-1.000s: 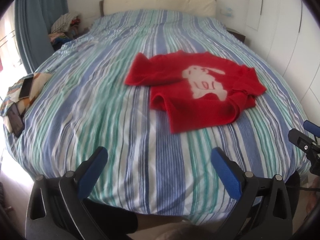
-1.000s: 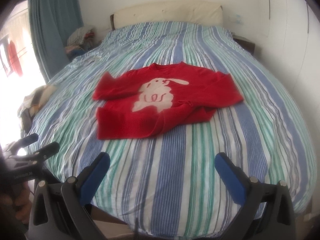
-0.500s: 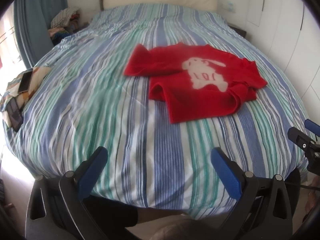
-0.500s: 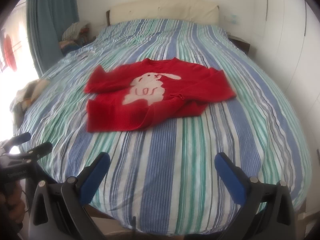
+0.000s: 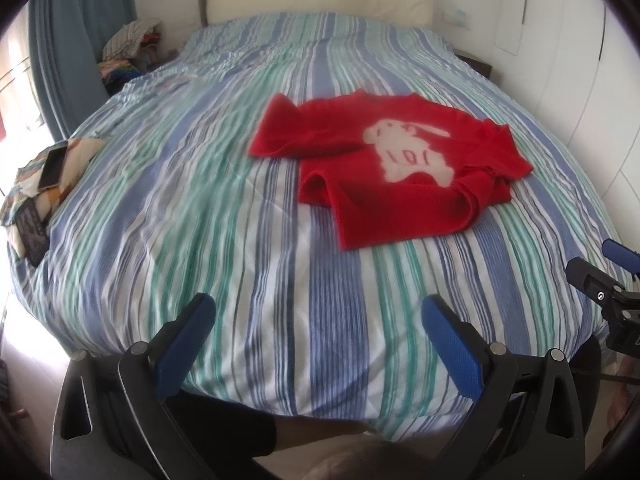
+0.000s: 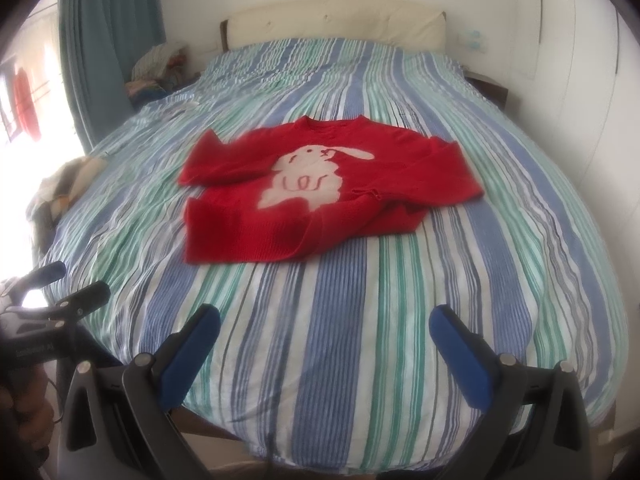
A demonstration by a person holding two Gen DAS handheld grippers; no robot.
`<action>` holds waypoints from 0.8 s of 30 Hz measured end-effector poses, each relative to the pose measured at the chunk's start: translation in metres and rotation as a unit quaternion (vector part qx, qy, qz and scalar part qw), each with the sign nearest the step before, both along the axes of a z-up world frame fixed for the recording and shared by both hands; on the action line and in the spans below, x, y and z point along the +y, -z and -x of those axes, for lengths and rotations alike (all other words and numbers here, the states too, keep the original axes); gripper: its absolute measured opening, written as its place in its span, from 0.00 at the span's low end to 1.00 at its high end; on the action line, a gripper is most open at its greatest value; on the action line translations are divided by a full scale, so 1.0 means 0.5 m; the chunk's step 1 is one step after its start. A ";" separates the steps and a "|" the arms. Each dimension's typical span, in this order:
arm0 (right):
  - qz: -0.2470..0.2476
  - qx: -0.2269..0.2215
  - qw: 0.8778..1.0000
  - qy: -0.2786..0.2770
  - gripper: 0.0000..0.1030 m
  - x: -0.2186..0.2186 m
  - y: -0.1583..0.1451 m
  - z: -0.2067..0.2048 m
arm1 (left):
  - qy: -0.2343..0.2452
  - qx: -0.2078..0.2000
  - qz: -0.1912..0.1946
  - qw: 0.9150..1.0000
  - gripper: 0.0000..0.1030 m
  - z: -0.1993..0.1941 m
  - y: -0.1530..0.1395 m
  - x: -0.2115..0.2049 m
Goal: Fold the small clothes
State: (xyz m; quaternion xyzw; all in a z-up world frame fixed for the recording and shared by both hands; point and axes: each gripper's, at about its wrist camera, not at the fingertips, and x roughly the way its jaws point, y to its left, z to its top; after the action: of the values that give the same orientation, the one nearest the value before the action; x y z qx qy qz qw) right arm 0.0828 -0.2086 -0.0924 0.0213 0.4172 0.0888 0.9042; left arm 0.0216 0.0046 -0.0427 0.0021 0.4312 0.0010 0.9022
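The bed, covered in a blue, green and white striped sheet, fills both views, with its foot edge nearest the grippers and its headboard at the far end. The red sweater with a white rabbit motif lies on the middle of the bed, well apart from the foot edge, neck toward the headboard and hem toward the foot; its widest span, sleeve to sleeve, runs across the bed from side edge to side edge. One sleeve is folded in over the chest and the hem is rumpled, so the garment is judged not yet laid flat. The left gripper hangs over the foot edge with its jaws spread wide and nothing between them; the sweater lies ahead of it and to its right. The right gripper also stands wide and empty over the foot edge, with the sweater almost straight ahead. The right gripper is therefore judged the better aligned for a forward reach to the hem
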 end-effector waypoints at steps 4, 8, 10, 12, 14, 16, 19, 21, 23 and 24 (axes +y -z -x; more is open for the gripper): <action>-0.001 0.001 1.000 0.002 1.00 -0.001 0.002 -0.001 | -0.001 0.002 -0.001 1.000 1.00 -0.001 0.002 0.000; -0.001 0.002 1.000 0.001 1.00 -0.001 0.004 -0.003 | -0.003 0.004 -0.002 1.000 1.00 -0.001 0.006 0.003; -0.001 0.003 1.000 0.001 1.00 -0.001 0.003 -0.003 | -0.006 0.003 0.003 1.000 1.00 0.001 0.005 0.008; -0.002 -0.001 1.000 0.002 1.00 -0.002 0.002 -0.002 | -0.009 0.001 0.005 1.000 1.00 0.001 0.004 0.012; 0.000 -0.006 1.000 0.004 1.00 -0.001 -0.001 0.002 | -0.011 0.002 0.005 1.000 1.00 -0.001 0.004 0.014; 0.004 -0.011 1.000 0.006 1.00 -0.002 -0.002 0.004 | -0.012 0.005 0.003 1.000 1.00 -0.006 0.007 0.013; 0.012 -0.011 1.000 0.008 1.00 -0.006 0.003 0.000 | -0.020 0.016 -0.003 1.000 1.00 -0.021 0.014 0.016; 0.016 -0.006 1.000 0.012 1.00 -0.008 0.007 -0.009 | -0.024 0.016 0.002 1.000 1.00 -0.026 0.013 0.021; 0.015 -0.010 1.000 0.016 1.00 -0.013 0.003 -0.013 | -0.029 0.012 -0.001 1.000 1.00 -0.027 0.009 0.023; 0.016 -0.013 1.000 0.017 1.00 -0.014 -0.001 -0.014 | -0.030 0.011 -0.005 0.999 1.00 -0.027 0.007 0.023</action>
State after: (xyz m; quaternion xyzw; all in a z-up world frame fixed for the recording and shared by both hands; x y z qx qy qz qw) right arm 0.0899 -0.2158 -0.0919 0.0122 0.4066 0.0671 0.9111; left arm 0.0351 0.0161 -0.0463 -0.0067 0.4409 0.0300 0.8970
